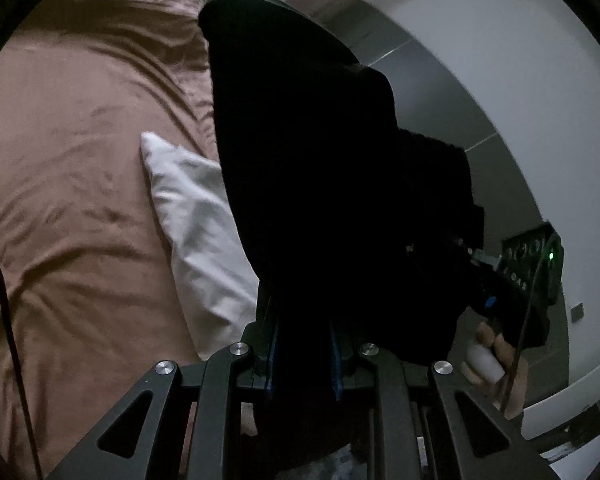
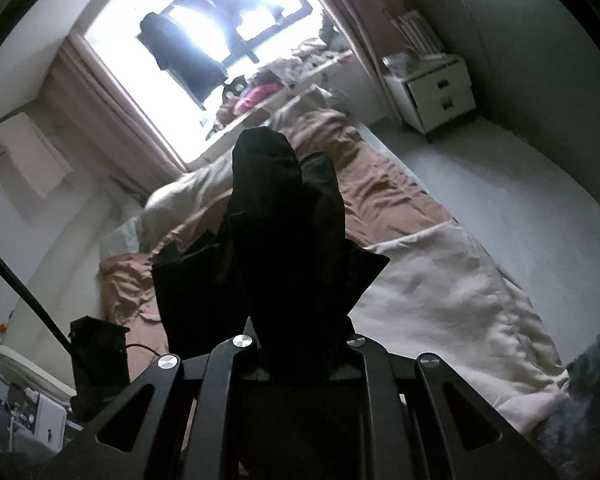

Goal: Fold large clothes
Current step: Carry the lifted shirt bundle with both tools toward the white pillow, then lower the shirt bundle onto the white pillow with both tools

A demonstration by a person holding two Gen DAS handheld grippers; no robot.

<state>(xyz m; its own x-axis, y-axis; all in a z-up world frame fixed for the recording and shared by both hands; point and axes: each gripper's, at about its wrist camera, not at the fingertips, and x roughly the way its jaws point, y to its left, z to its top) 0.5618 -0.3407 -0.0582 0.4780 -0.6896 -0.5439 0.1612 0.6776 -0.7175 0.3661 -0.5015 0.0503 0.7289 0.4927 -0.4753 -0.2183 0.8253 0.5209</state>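
Above the brown bed (image 2: 388, 196), the left gripper (image 1: 304, 344) and right gripper (image 2: 296, 344) each stood clenched on the black garment (image 1: 320, 168), which hung off the bedding; bunched folds risked slipping free or landing creased on the white pillow (image 1: 196, 216).

Black garment (image 1: 320, 168) plain, no pattern, bunched in both black tools; brown bed sheet (image 1: 80, 168) beyond left tool (image 1: 304, 344), white pillow (image 1: 196, 224) beside it; cream duvet (image 2: 440, 292) right of right tool (image 2: 300, 332).
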